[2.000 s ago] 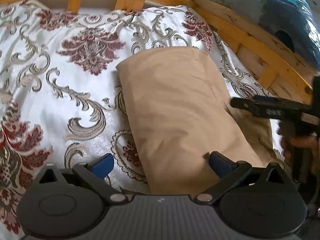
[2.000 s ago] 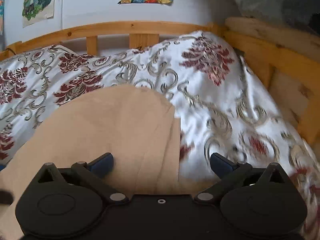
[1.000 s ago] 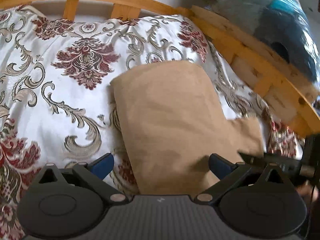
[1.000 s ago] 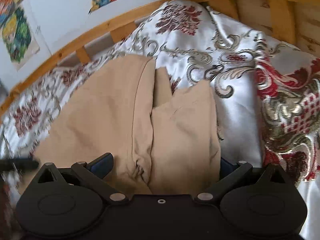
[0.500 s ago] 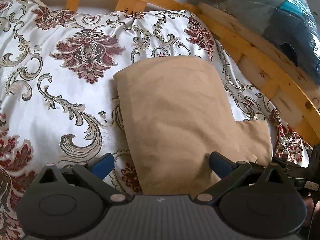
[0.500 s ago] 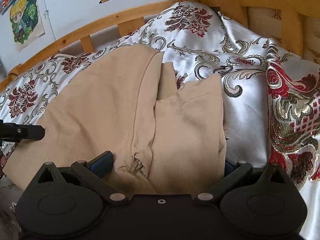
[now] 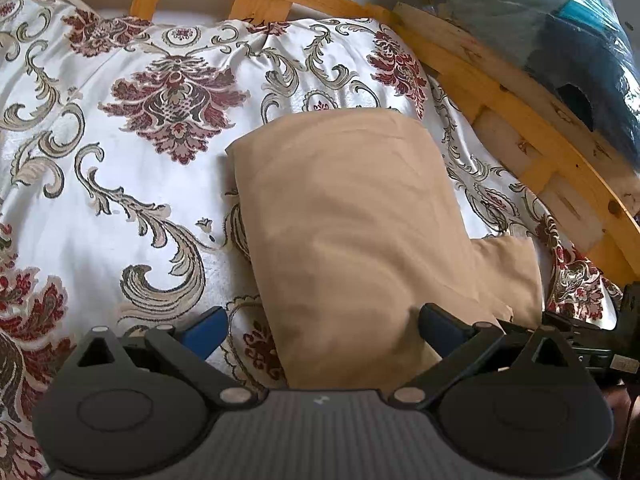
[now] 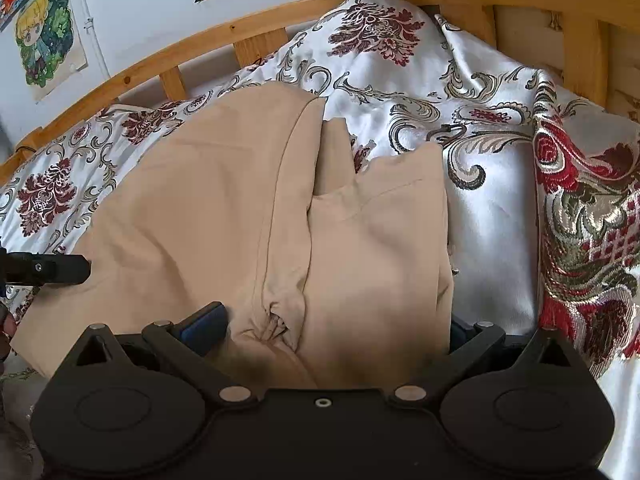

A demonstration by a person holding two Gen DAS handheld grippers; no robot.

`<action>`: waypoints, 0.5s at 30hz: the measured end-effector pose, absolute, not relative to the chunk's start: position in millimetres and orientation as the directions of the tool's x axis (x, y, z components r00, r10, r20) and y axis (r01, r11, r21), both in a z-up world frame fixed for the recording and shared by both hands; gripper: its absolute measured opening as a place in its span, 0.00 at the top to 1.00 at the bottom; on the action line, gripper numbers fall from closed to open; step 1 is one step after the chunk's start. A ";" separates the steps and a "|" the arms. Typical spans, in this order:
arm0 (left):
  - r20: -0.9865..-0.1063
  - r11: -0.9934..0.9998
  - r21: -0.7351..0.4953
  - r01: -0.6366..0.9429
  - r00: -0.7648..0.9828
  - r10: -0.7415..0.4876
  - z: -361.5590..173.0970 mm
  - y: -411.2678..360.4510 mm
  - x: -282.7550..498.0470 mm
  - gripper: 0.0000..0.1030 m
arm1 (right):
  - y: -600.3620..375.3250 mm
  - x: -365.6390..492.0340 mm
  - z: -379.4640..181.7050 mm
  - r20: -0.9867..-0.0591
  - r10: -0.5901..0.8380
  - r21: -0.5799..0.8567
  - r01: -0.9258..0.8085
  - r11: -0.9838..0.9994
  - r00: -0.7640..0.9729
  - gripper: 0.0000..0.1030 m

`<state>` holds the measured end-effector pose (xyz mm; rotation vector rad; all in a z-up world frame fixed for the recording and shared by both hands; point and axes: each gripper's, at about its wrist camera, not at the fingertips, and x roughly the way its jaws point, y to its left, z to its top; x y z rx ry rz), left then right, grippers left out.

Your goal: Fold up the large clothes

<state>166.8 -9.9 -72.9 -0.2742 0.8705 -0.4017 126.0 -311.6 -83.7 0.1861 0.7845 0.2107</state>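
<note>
A tan garment [image 7: 344, 216] lies folded into a long rectangle on the patterned bedspread [image 7: 120, 184], with a sleeve flap [image 7: 508, 272] sticking out on its right. My left gripper [image 7: 322, 330] is open, its blue-padded fingers wide apart astride the garment's near left corner. In the right wrist view the same garment [image 8: 200, 216] fills the middle and the sleeve [image 8: 380, 248] lies flat beside a bunched seam. My right gripper [image 8: 332, 328] is open over the sleeve's near end, and cloth partly hides its right finger.
A wooden bed rail [image 7: 500, 92] curves round the back and right. A plastic-wrapped blue bundle [image 7: 568, 40] sits beyond it. Posters [image 8: 44, 32] hang on the wall. The other gripper shows at the right edge [image 7: 580, 340] and at the left edge [image 8: 44, 268].
My right gripper has swung from the garment's far side down to the sleeve at the near right, then settled. The left gripper has only drifted slightly. The sleeve flap now shows.
</note>
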 end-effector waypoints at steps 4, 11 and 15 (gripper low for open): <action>-0.686 0.873 -0.438 0.215 0.547 -0.479 -77.6 -5.5 171.1 0.00 | -312.2 126.1 -83.8 -0.678 0.262 0.253 -0.116 0.960 0.687 0.01; -0.639 0.760 -0.631 0.156 0.452 -0.623 -105.2 14.1 190.6 0.00 | -313.4 121.8 -85.9 -0.656 0.279 0.274 -0.123 0.954 0.701 0.01; -0.631 0.752 -0.636 0.173 0.445 -0.636 -108.9 11.1 196.2 0.00 | -313.8 117.3 -88.0 -0.625 0.302 0.291 -0.145 0.946 0.720 0.10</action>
